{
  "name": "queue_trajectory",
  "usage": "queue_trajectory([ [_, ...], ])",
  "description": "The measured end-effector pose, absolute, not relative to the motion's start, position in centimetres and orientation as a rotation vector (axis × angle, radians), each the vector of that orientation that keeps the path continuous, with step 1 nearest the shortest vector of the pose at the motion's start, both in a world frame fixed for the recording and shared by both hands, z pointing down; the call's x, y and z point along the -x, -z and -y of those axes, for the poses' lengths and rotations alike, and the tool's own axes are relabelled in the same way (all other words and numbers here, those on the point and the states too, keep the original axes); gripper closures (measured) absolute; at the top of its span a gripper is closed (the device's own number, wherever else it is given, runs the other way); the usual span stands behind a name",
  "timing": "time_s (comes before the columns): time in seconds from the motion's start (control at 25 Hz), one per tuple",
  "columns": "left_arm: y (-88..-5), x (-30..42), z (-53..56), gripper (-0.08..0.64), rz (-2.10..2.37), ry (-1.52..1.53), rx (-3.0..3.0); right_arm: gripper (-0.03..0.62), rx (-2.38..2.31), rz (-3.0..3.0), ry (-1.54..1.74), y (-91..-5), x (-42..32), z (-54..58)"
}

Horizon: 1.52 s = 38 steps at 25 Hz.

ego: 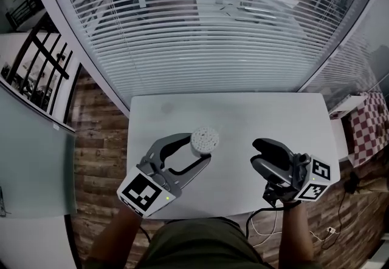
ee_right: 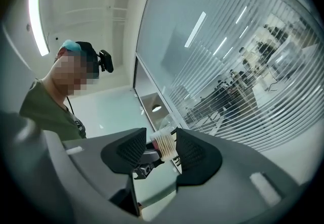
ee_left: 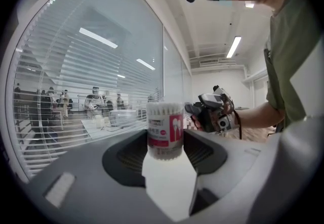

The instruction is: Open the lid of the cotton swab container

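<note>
Cotton swab container (ee_left: 164, 129), red-white label, print unreadable

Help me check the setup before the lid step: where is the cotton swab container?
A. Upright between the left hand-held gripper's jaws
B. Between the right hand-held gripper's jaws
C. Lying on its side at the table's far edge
A: the head view shows the cotton swab container upright between the jaws of the left hand-held gripper, while the right hand-held gripper is well apart from it.

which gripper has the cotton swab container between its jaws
The left gripper: the cotton swab container stands between its jaws; the right gripper is off to the side.
</note>
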<state>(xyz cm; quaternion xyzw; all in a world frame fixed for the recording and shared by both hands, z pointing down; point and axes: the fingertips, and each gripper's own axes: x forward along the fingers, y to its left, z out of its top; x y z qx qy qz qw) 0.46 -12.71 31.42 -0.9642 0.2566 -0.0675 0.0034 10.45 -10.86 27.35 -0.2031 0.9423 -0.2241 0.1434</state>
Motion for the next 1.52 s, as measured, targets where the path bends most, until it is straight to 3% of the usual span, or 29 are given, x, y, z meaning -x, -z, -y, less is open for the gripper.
queue_trajectory([
  [1.52,-32.0,1.4,12.8,0.331,-0.801,0.215,3.035,0.416,0.628,-2.797,0.725,-30.4,-7.7,10.4],
])
